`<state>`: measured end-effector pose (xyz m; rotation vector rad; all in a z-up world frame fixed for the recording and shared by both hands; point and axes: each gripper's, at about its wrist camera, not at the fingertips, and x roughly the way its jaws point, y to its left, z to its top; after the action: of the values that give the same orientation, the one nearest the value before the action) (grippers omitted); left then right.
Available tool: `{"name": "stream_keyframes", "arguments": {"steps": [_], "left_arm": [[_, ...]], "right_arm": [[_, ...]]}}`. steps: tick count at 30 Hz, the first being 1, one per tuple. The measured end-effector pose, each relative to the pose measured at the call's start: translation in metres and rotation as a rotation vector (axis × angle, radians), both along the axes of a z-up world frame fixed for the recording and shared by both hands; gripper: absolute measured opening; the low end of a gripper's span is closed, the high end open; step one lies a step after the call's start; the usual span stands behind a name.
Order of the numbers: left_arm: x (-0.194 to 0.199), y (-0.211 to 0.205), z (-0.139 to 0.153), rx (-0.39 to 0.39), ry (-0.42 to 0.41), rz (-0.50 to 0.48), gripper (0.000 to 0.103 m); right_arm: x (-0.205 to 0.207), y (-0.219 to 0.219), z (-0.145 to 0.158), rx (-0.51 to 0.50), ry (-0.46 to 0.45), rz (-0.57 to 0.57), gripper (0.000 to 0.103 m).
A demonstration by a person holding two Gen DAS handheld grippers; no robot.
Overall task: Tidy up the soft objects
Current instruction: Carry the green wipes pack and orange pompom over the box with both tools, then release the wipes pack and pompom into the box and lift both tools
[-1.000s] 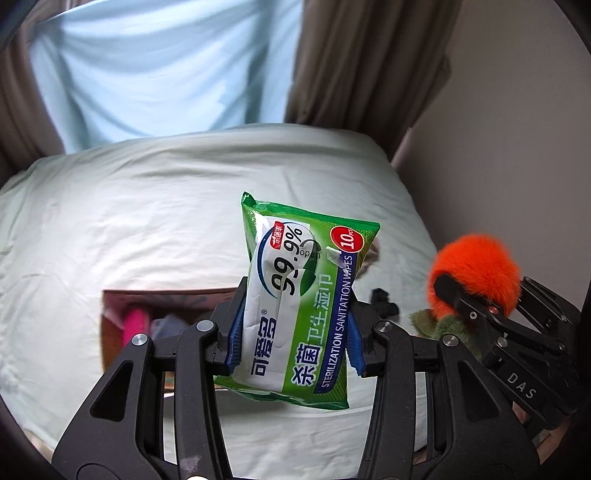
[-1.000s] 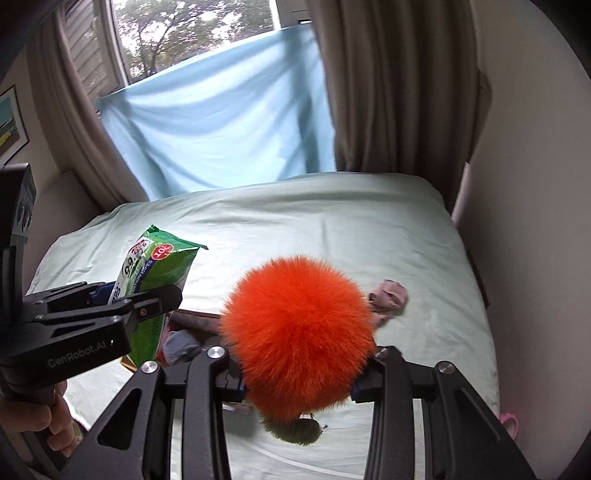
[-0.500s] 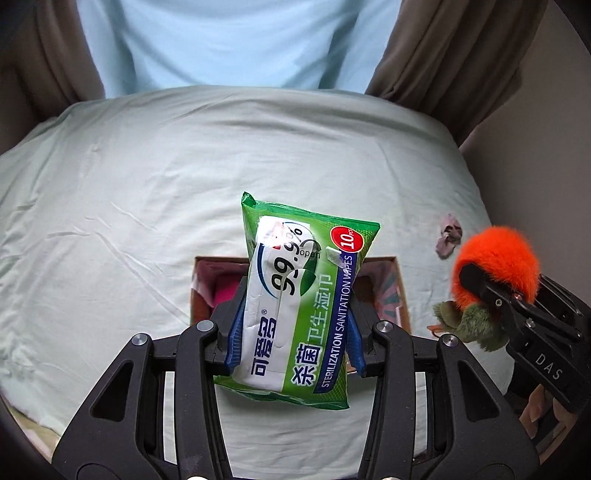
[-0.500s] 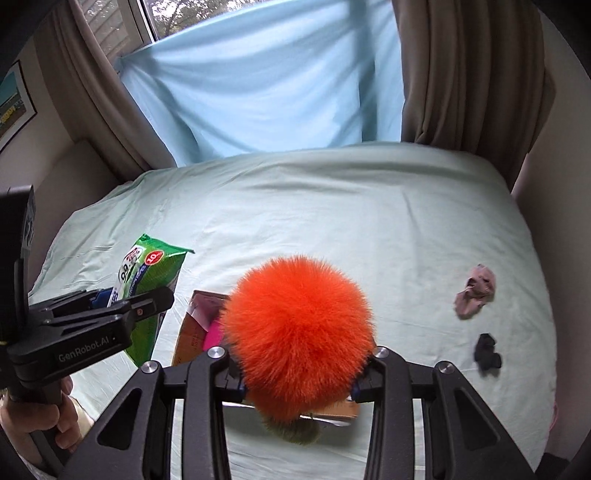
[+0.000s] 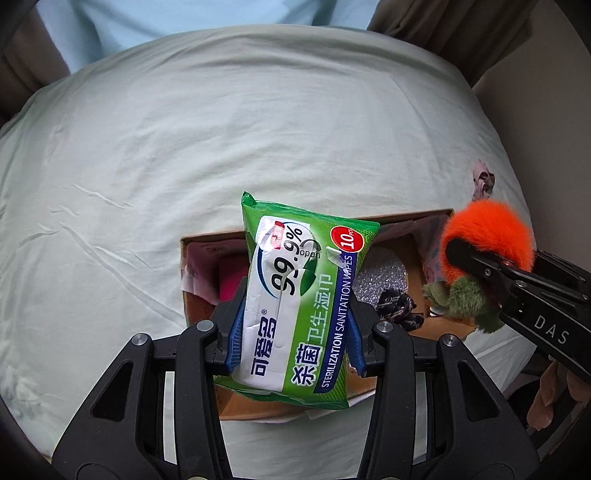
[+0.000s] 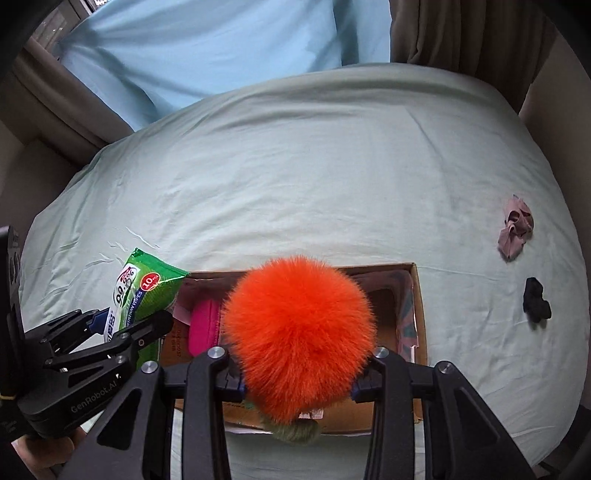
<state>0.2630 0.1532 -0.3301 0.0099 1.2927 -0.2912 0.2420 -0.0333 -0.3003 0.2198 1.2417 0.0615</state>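
Observation:
My left gripper point(image 5: 295, 328) is shut on a green pack of sanitation wipes point(image 5: 303, 295) and holds it above the left half of an open cardboard box point(image 5: 207, 240) on the bed. My right gripper point(image 6: 295, 373) is shut on an orange fluffy pompom toy point(image 6: 299, 328) with a green tuft below, held above the same box point(image 6: 419, 295). The toy point(image 5: 487, 236) and the wipes pack point(image 6: 144, 291) each show in the other wrist view. Inside the box I see a pink item point(image 6: 201, 325), a silver sparkly item point(image 5: 380, 277) and a dark scrunchie point(image 5: 397, 306).
The box lies on a pale green bed sheet point(image 6: 314, 166). A mauve fabric piece point(image 6: 515, 230) and a black scrunchie point(image 6: 536, 303) lie on the sheet to the right of the box. Brown curtains point(image 6: 461, 29) and a light blue cloth point(image 6: 221, 48) hang behind the bed.
Both grippers have moved forward and tilted down over the bed, so the open box now sits right under the wipes and the toy. Both holds are unchanged.

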Motion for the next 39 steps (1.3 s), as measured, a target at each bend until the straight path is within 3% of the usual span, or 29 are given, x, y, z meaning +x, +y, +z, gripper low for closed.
{"name": "stream_keyframes", "arguments": {"steps": [9, 15, 16, 19, 20, 21, 30, 39], "left_arm": [[0.001, -0.01, -0.044, 0.024, 0.074, -0.043, 0.04], [-0.003, -0.014, -0.046, 0.02, 0.068, -0.075, 0.041], [-0.006, -0.014, -0.044, 0.022, 0.064, -0.08, 0.045], [-0.014, -0.013, -0.042, 0.045, 0.049, -0.096, 0.102], [-0.017, -0.011, -0.041, 0.046, 0.045, -0.096, 0.103], [-0.02, -0.009, -0.042, 0.046, 0.053, -0.095, 0.103], [-0.036, 0.012, -0.028, 0.028, 0.046, -0.019, 0.103], [-0.058, 0.026, 0.023, 0.009, -0.054, 0.012, 0.103]], "right_arm": [[0.02, -0.001, -0.057, 0.031, 0.137, -0.042, 0.035], [0.024, -0.001, -0.077, 0.054, 0.177, -0.057, 0.035], [0.025, -0.002, -0.079, 0.057, 0.181, -0.062, 0.037], [0.027, -0.005, -0.086, 0.067, 0.2, -0.078, 0.06], [0.026, -0.007, -0.086, 0.07, 0.196, -0.09, 0.083], [0.025, -0.01, -0.085, 0.072, 0.184, -0.104, 0.099], [0.008, -0.016, -0.067, 0.071, 0.128, -0.118, 0.101], [-0.021, -0.008, -0.022, 0.07, 0.048, -0.085, 0.101]]}}
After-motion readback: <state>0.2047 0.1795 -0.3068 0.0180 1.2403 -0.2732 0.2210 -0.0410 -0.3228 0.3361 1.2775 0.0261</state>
